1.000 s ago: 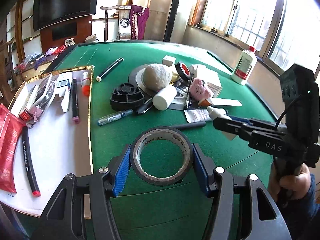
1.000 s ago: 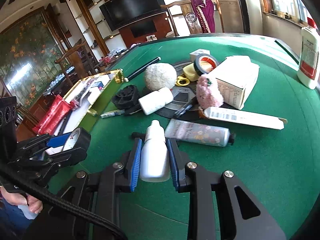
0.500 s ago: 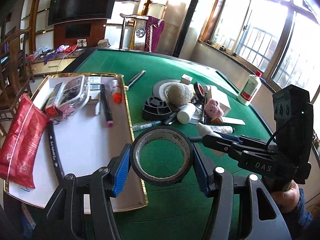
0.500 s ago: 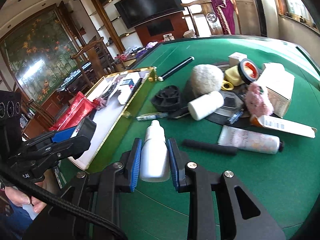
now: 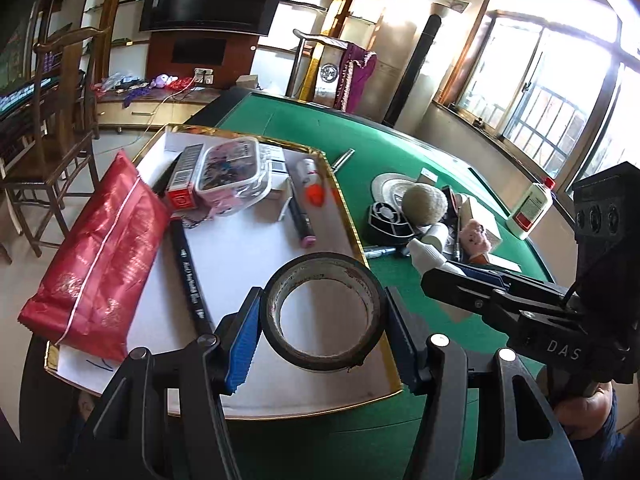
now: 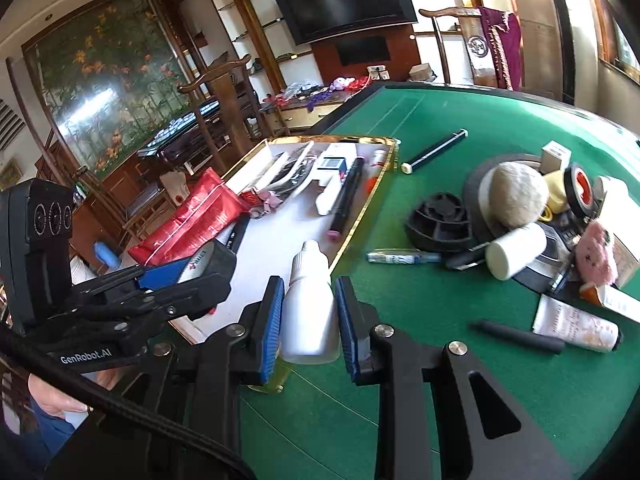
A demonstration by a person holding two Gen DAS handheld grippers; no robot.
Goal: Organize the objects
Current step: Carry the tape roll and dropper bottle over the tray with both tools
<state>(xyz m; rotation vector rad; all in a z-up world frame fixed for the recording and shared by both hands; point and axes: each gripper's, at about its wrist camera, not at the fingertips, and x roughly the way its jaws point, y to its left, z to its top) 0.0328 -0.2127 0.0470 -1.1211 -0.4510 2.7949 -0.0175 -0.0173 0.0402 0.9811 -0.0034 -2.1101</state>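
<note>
Over the gold-rimmed tray (image 5: 374, 240), left claw (image 5: 322, 320) grips tape roll (image 5: 320, 276); right claw (image 6: 308, 312), nearer the desk (image 6: 460, 380), clamps white bottle (image 6: 308, 304).

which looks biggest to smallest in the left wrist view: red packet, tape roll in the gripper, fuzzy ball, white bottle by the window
1. red packet
2. tape roll, though it is nearest the camera, which inflates it
3. fuzzy ball and white bottle: look alike, unranked
</note>
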